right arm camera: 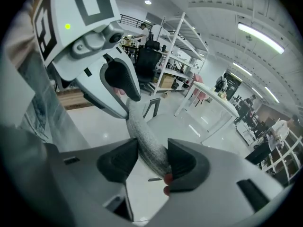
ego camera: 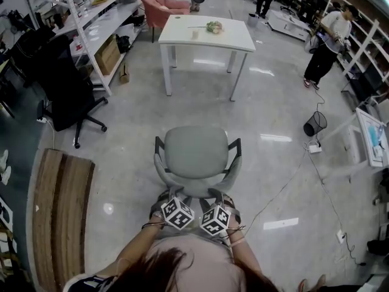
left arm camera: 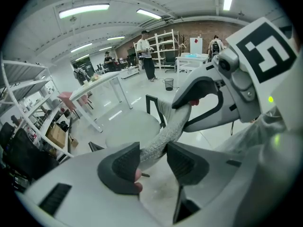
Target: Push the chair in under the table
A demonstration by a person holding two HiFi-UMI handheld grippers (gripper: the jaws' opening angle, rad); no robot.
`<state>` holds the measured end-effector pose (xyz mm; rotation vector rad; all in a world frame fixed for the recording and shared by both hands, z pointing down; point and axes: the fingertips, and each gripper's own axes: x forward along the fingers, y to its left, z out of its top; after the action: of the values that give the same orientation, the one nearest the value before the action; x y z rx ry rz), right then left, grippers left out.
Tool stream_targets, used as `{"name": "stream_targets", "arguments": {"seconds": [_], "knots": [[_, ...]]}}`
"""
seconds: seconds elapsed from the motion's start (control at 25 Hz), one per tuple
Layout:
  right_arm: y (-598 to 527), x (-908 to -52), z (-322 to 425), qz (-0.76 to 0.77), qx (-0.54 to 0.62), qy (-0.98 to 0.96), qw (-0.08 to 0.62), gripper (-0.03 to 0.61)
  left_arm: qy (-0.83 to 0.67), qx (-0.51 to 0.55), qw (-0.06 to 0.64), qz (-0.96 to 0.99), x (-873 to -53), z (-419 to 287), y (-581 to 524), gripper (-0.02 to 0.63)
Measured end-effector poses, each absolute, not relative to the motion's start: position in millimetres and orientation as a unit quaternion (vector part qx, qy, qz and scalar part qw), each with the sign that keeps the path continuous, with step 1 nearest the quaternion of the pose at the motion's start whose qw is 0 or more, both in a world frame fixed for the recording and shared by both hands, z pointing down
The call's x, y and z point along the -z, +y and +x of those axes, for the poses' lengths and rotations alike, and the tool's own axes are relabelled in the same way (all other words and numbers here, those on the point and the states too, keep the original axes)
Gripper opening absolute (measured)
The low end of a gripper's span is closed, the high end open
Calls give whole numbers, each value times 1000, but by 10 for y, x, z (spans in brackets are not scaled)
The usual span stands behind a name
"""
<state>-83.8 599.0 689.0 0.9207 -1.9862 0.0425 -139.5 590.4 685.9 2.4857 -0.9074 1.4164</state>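
A grey chair (ego camera: 196, 152) with black armrests stands on the shiny floor, its seat turned toward the white table (ego camera: 206, 32) some way ahead. I stand behind it. My left gripper (ego camera: 169, 201) and right gripper (ego camera: 220, 202) sit side by side on the top of its backrest. In the left gripper view the grey fabric rim (left arm camera: 165, 131) runs between the pads of the left gripper (left arm camera: 153, 161), touching both. The right gripper (right arm camera: 152, 162) clamps the same rim (right arm camera: 139, 129) in its own view. Each gripper shows in the other's view, also on that rim.
A black office chair (ego camera: 67, 96) stands at the left by white shelving (ego camera: 91, 23). A wooden bench (ego camera: 61, 212) lies at the near left. A wire wastebasket (ego camera: 315, 124) and a floor cable (ego camera: 285, 184) are at the right. A person (ego camera: 328, 41) stands far right. A pink chair (ego camera: 163, 8) sits beyond the table.
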Motion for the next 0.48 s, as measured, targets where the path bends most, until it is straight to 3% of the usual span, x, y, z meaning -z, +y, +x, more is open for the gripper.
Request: {"name": "stream_targets", "arguments": {"seconds": [0.48], "knots": [[5840,-6946,-801,389,-13,-802,454,200,-315,-465,55,825,-6905,-1353,5757,183]]}}
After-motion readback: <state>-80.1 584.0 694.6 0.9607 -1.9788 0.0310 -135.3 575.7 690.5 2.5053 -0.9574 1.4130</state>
